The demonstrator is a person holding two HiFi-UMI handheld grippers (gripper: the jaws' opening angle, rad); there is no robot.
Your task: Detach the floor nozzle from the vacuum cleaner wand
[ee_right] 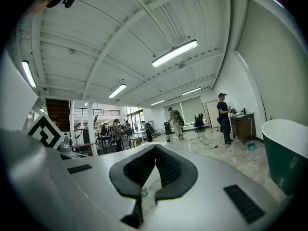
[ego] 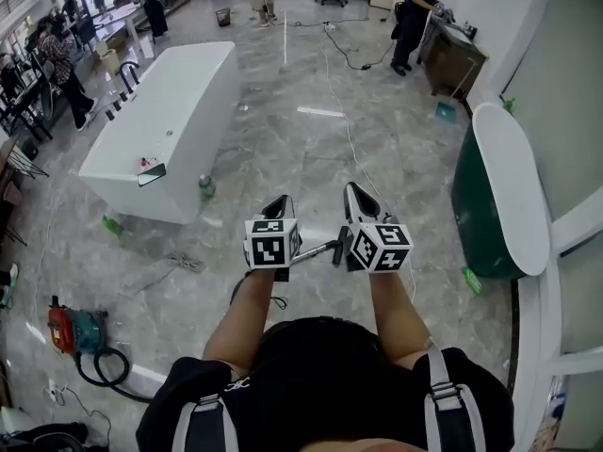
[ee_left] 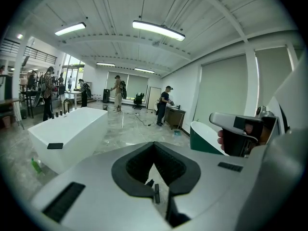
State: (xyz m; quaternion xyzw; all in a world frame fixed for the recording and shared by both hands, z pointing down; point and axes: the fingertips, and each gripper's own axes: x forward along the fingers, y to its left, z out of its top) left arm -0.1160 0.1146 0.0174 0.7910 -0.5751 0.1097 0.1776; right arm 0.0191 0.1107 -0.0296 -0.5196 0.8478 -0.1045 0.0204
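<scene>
No vacuum cleaner wand or floor nozzle can be made out in any view. In the head view my left gripper point(ego: 279, 201) and right gripper point(ego: 352, 190) are held side by side in front of the person's body, above the marble floor. Both point forward. Each one's jaws are shut with nothing between them, as the left gripper view point(ee_left: 154, 144) and the right gripper view point(ee_right: 155, 147) show. The right gripper's body point(ee_left: 239, 133) shows at the right of the left gripper view. The left gripper's marker cube point(ee_right: 45, 131) shows at the left of the right gripper view.
A long white bathtub point(ego: 168, 121) stands ahead on the left, with a green bottle point(ego: 206, 188) at its near corner. A green bathtub point(ego: 497, 188) stands on the right. A red and teal machine with a black hose point(ego: 73, 330) lies low left. Cables cross the floor and people stand at the back.
</scene>
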